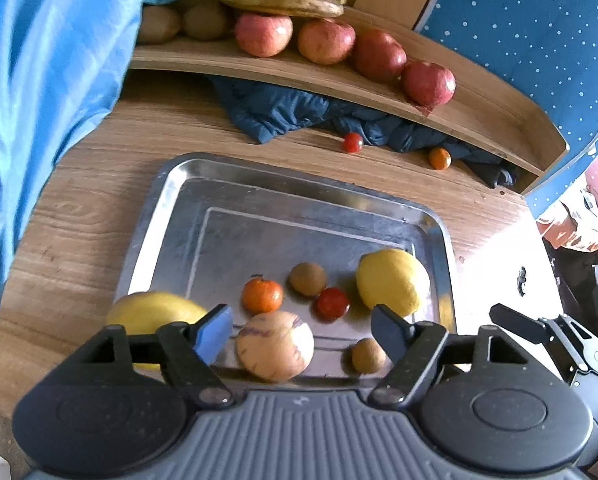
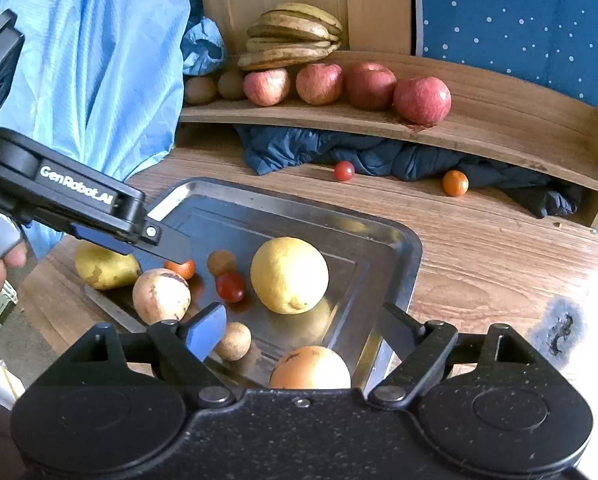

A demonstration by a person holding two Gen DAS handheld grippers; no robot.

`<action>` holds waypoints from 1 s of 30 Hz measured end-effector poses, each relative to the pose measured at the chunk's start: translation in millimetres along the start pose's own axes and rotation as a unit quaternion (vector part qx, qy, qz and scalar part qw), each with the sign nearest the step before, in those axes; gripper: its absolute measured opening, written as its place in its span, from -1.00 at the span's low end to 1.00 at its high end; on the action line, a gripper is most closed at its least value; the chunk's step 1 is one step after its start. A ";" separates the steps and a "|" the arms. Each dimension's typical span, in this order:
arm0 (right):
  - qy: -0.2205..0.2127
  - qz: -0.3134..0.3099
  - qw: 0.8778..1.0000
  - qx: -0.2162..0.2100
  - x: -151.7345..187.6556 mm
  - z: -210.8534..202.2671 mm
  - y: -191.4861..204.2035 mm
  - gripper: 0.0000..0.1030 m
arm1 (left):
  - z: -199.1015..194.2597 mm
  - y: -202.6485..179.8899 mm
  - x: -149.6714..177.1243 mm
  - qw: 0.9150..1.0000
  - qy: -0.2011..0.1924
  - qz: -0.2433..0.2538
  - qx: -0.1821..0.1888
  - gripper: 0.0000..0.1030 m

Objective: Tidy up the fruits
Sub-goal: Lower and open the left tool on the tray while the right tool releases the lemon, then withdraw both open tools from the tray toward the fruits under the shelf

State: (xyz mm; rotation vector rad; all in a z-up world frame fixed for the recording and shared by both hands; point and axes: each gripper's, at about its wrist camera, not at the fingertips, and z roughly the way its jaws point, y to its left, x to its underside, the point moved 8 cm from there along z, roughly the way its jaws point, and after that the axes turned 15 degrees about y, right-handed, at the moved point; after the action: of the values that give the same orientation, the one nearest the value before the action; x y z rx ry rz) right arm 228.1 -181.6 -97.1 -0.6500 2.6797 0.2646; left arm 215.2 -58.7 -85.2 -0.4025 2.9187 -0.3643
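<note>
Over the steel tray (image 1: pixel 167 216) we hold both tongs wide apart, nothing gripped.

On the tray we see a lemon (image 1: pixel 393 282), a pale streaked round fruit (image 1: pixel 275 346), a small orange (image 1: pixel 262 295), a cherry tomato (image 1: pixel 331 304) and two brown kiwis (image 1: pixel 307 278); a yellow pear (image 1: pixel 151 312) rests against its near-left edge. Our left gripper (image 1: pixel 303 330) hangs above the pale fruit without touching it. Our right gripper (image 2: pixel 305 330) hangs above a large orange fruit (image 2: pixel 311 368), jaws clear of it. Beyond the tray, a second tomato (image 2: pixel 344 171) and another small orange (image 2: pixel 455 183) lie on the table (image 2: pixel 479 248) by a dark blue cloth (image 2: pixel 379 156); apples (image 2: pixel 421 100) and bananas (image 2: pixel 291 36) sit on the shelf (image 2: pixel 499 120).
</note>
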 end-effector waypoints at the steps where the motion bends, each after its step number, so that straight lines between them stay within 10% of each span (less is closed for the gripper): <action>1: -0.002 -0.001 1.000 -0.001 1.2 -2.0 0.7 0.75 | -1.9 1.6 2.7 1.000 -0.001 -0.002 -0.002 0.63; 11: -0.012 -0.011 1.000 -0.009 7.0 -14.5 5.9 0.99 | -16.4 18.2 21.5 0.999 0.003 -0.002 -0.044 0.98; 30: 0.066 -0.035 0.997 0.006 17.4 -1.9 14.7 0.99 | -12.7 62.9 42.4 0.985 0.089 -0.019 -0.149 0.99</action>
State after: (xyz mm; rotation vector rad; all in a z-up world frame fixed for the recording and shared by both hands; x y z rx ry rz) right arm 206.1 -176.2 -100.9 -0.7814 2.7743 0.1934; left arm 157.1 -9.3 -95.4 -0.4895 3.1536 0.0366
